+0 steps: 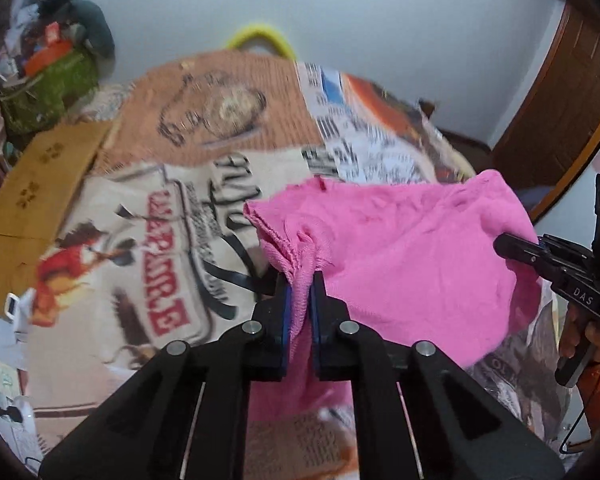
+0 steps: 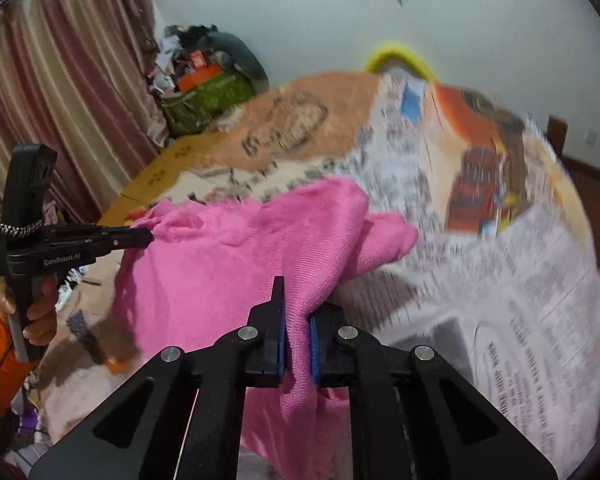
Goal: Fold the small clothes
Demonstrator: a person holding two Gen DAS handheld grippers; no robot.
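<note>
A small pink knitted garment hangs in the air between my two grippers, above a bed with a printed blanket. My left gripper is shut on a bunched corner of the garment. My right gripper is shut on the opposite side of the same garment. The right gripper shows in the left wrist view, its tip against the cloth's right edge. The left gripper shows in the right wrist view, its tip at the cloth's left corner. Part of the cloth droops below both grippers.
The blanket covers the bed under the cloth. A brown cardboard sheet lies at the bed's left. A green bag with clutter stands by the wall, next to pink curtains. A wooden door is at the right.
</note>
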